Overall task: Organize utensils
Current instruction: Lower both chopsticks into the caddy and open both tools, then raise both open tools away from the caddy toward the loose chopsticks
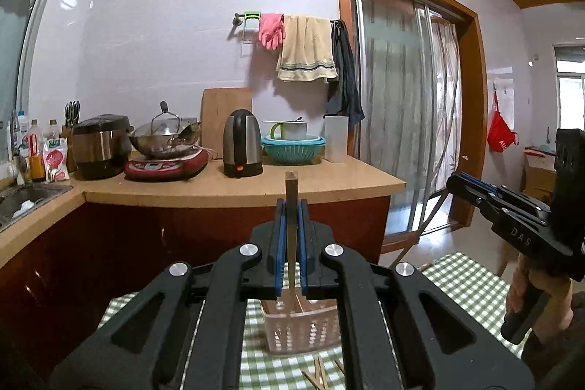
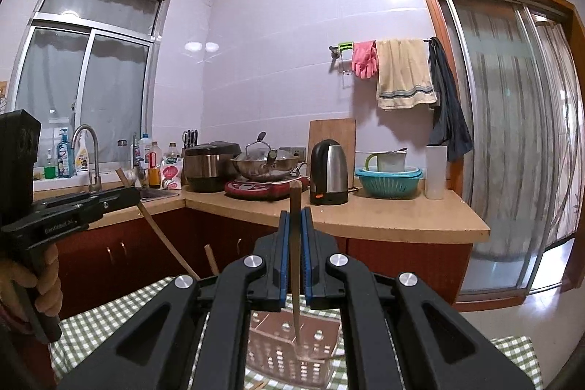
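Above the checked tablecloth [image 1: 471,284], item one: a wooden chopstick [image 1: 291,207], upright, clamped between the blue pads of the left gripper [image 1: 291,207], whose jaws are closed on it. Its lower end hangs over, or possibly just inside, the clear perforated utensil basket [image 1: 303,328]; the gripper body hides the tip.

Item two: a second wooden chopstick [image 2: 295,243], also upright, clamped in the right gripper [image 2: 295,218], jaws likewise closed on it. Its lower end appears to dip into the same basket [image 2: 292,353], at a near corner.

Item three: loose chopsticks [image 1: 321,375] lying on the cloth just in front of the basket, not yet collected. One more stick seems to lean in the basket already.

Surroundings: a person's hand [image 1: 530,287] on the right tool's grip, well to the right; beyond the table, a wooden counter [image 1: 256,185] bearing a kettle [image 1: 243,148], a wok [image 1: 164,134] on a red cooker, a rice cooker [image 1: 100,145] and a teal colander [image 1: 292,148]; a towel [image 1: 305,48] and pink glove [image 1: 272,31] on the wall rail.

Step in hand, as judged: delivering two chopsticks to the basket, one per tool. Next move calls for each stick's tip to be centred over a compartment and lowered inside before the jaws part, keeping both sticks vertical so neither catches the rim; the loose sticks remain for later.
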Action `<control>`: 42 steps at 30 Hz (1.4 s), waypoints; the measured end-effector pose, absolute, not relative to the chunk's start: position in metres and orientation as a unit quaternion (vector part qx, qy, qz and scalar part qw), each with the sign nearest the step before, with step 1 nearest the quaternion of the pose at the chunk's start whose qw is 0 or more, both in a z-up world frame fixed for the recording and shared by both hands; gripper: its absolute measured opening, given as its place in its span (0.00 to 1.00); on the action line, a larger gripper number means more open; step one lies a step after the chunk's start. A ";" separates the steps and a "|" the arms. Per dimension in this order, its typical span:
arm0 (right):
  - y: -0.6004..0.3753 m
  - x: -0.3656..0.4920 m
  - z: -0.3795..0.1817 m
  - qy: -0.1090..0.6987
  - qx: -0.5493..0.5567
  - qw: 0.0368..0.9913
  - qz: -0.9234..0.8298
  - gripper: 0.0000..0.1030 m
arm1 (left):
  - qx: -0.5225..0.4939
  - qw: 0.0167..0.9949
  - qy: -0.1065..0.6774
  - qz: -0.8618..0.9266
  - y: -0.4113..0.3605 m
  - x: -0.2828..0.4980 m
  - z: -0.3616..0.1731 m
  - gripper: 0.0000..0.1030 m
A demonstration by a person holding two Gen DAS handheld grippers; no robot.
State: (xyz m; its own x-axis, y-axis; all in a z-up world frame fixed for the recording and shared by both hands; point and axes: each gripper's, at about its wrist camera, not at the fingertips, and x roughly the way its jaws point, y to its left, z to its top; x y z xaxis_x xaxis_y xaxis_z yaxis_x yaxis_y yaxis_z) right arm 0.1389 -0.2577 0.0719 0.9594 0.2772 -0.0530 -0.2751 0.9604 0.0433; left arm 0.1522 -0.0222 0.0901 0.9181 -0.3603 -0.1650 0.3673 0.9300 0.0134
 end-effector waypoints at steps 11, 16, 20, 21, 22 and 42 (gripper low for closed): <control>-0.256 0.201 0.026 0.098 0.028 0.986 0.131 0.07 | 0.028 0.978 0.117 -0.170 -0.035 0.211 0.047 0.06; -0.255 0.217 0.001 0.132 0.035 0.982 0.129 0.07 | 0.023 0.975 0.141 -0.169 -0.038 0.228 0.024 0.06; -0.255 0.225 -0.012 0.150 0.041 0.979 0.129 0.07 | 0.025 0.972 0.153 -0.174 -0.041 0.236 0.010 0.06; -0.255 0.227 -0.013 0.154 0.041 0.979 0.129 0.07 | 0.025 0.972 0.157 -0.175 -0.041 0.238 0.007 0.06; -0.254 0.229 -0.015 0.158 0.042 0.978 0.128 0.07 | 0.026 0.970 0.162 -0.178 -0.042 0.239 0.003 0.06; -0.252 0.202 0.002 0.118 0.023 0.988 0.093 0.61 | 0.026 0.973 0.149 -0.172 -0.031 0.218 0.004 0.64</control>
